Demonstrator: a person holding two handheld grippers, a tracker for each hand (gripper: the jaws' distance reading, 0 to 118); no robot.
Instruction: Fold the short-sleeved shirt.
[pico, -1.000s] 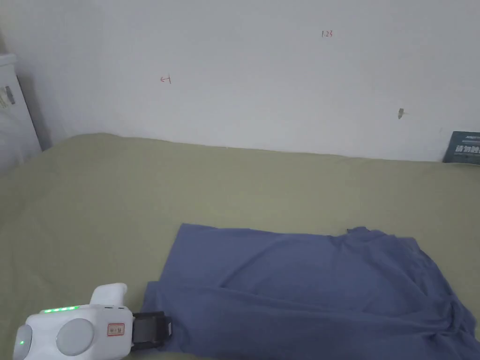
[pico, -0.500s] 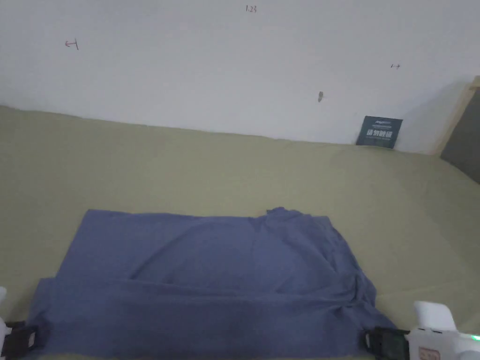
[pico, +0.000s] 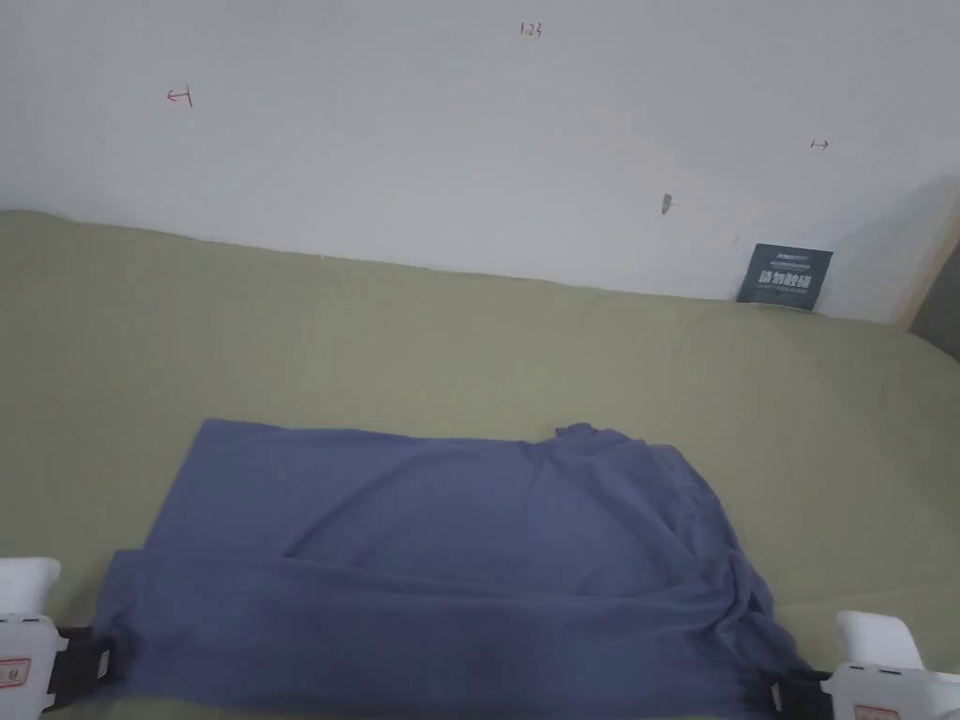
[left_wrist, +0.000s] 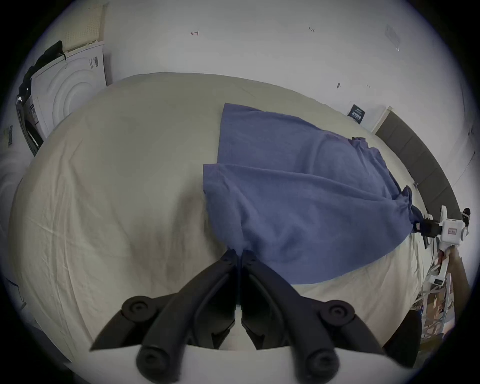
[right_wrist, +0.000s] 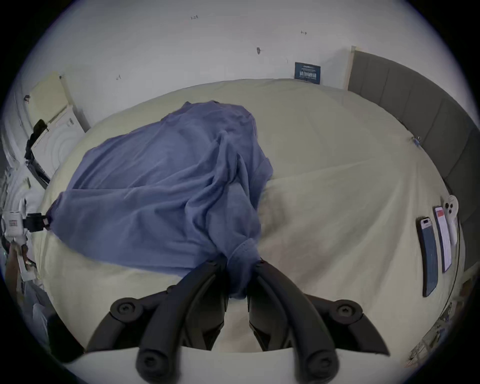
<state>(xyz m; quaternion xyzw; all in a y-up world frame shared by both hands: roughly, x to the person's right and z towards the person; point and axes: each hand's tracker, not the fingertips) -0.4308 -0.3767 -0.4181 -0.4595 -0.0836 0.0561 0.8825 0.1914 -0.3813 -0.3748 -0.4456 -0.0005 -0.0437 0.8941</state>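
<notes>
Shirt (pico: 441, 553), blue, partly folded lengthwise on the bed (pico: 375, 347), near its front edge. Left gripper (left_wrist: 239, 253) clamps the shirt's near hem corner; right gripper (right_wrist: 240, 265) clamps bunched fabric at the opposite near corner, beside the sleeve.

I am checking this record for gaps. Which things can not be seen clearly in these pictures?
- Shirt sleeves: head view, folded cloth covers them.
- Left gripper and right gripper: head view, cut off by the bottom edge.
- Dark card: right gripper view, print too small.
- Cloth inside the left gripper: left gripper view, closed jaws hide it.
</notes>
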